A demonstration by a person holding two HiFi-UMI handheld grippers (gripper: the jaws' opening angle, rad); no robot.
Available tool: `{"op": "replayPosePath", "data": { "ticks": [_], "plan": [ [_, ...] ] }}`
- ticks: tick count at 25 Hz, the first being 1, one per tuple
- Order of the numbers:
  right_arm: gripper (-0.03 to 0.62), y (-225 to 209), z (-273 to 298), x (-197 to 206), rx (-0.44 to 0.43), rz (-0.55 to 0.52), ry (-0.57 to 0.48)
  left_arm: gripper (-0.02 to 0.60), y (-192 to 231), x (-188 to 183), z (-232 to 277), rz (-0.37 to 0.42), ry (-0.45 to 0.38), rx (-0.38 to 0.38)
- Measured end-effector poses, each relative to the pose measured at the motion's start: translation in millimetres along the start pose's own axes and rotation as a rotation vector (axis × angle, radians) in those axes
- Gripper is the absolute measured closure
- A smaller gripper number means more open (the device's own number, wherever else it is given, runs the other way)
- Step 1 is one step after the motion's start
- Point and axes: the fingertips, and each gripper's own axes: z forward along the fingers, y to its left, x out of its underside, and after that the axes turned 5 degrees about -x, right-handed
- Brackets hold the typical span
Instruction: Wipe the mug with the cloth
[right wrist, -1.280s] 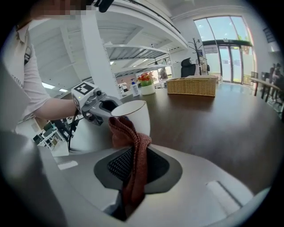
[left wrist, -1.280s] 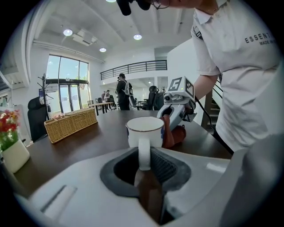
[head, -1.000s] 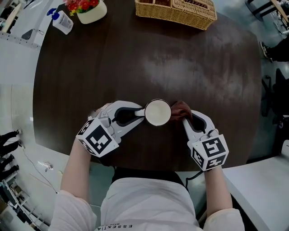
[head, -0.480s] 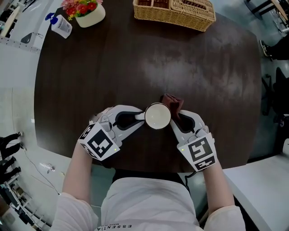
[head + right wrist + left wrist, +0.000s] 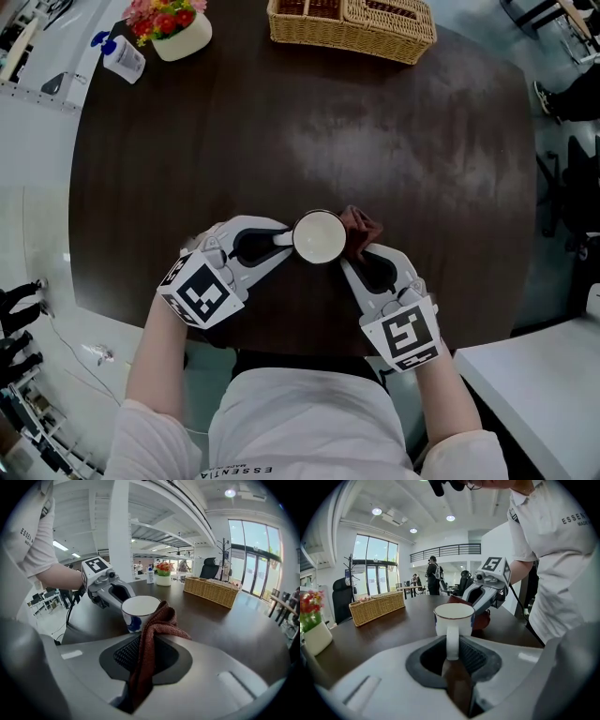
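Near the front edge of the dark surface (image 5: 412, 141), the left tongs (image 5: 283, 240) are pinching the handle of the white mug (image 5: 318, 236), which is standing upright. The right tongs (image 5: 351, 259) are clamping the reddish-brown cloth (image 5: 362, 228), which is touching the mug's right side. At the far edge a wicker basket (image 5: 352, 23) is sitting, with a flower pot (image 5: 176, 26) toward the far left.

Glossy glazed mug (image 5: 319, 236), rough knitted cloth (image 5: 360, 228), dark wood-grain table (image 5: 375, 131).
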Motion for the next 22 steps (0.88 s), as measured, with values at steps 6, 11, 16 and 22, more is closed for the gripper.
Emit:
{"op": "replayPosePath", "data": {
  "ticks": [6,11,16,22],
  "plan": [
    [0.514,33,-1,7,-0.098,-0.001,-0.014,0.506,0,0,1,-0.006,0.011,-0.006],
    [0.513,63,6,15,-0.163,-0.010,-0.003,0.506,0,0,2,-0.004,0.011,-0.015],
    [0.513,65,0,23,-0.157,0.013,0.028,0.506,-3,2,0,-0.001,0.002,-0.015],
    [0.514,1,-25,24,-0.053,0.093,0.059,0.508,-2,-1,2,0.019,0.010,0.030]
  ]
}}
